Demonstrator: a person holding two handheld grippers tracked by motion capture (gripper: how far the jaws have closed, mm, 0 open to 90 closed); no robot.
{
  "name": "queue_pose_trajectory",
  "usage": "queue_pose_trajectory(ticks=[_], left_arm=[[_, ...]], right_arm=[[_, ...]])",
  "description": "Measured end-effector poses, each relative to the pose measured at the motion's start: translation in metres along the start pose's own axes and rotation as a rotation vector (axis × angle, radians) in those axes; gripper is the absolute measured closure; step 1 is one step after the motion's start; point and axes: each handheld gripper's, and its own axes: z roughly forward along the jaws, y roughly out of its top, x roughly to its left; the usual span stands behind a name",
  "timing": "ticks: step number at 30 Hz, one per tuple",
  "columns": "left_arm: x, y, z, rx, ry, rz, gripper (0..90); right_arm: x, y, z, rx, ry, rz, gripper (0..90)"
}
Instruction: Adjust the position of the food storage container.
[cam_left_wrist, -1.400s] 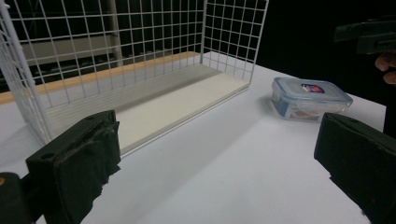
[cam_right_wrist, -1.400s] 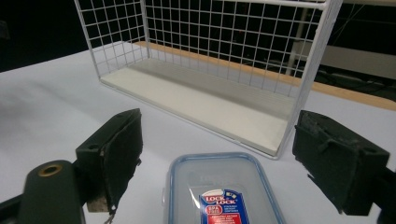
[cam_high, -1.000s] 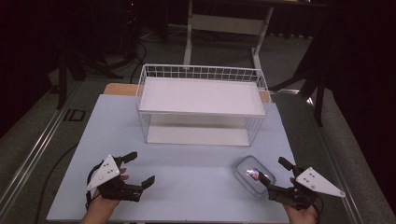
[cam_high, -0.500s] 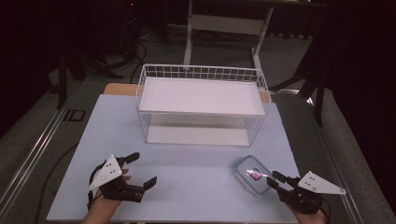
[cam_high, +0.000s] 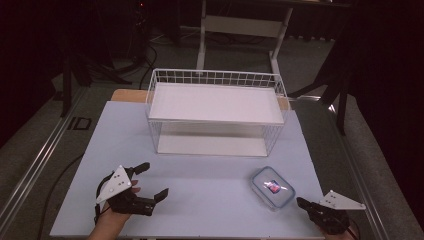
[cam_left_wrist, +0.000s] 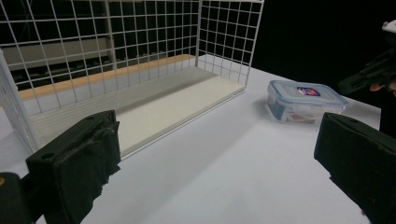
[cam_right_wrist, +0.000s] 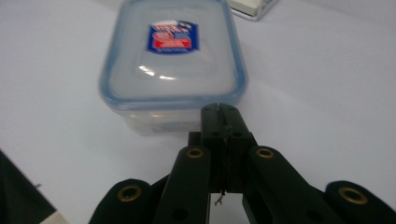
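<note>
Container (cam_high: 273, 187) near wire basket (cam_high: 216, 113).

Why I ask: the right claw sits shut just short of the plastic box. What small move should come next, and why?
Probably open the right claw again before going further. Its jaws have just closed together with nothing between them, their tips just short of the lidded plastic box, which stands flat on the table. Shut like this it could push the box but not grasp it.

Container (cam_right_wrist: 172, 60) label blurred, perhaps unreadable; contents unclear
</note>
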Motion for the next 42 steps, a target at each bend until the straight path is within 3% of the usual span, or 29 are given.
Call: queue_pose_trajectory(ticks=[6, 18, 42], left_arm=[[0.000, 0.000, 0.001, 0.003, 0.003, 0.002, 1.3], [0.000, 0.000, 0.002, 0.006, -0.004, 0.006, 1.3], [-0.001, -0.001, 0.003, 0.011, -0.014, -0.002, 1.3]], right_arm=[[-0.004, 0.000, 0.010, 0.039, -0.037, -0.006, 90.0], [-0.014, 0.004, 0.027, 0.075, -0.029, 0.044, 90.0], [0.004, 0.058, 0.090, 0.078, 0.019, -0.031, 90.0]])
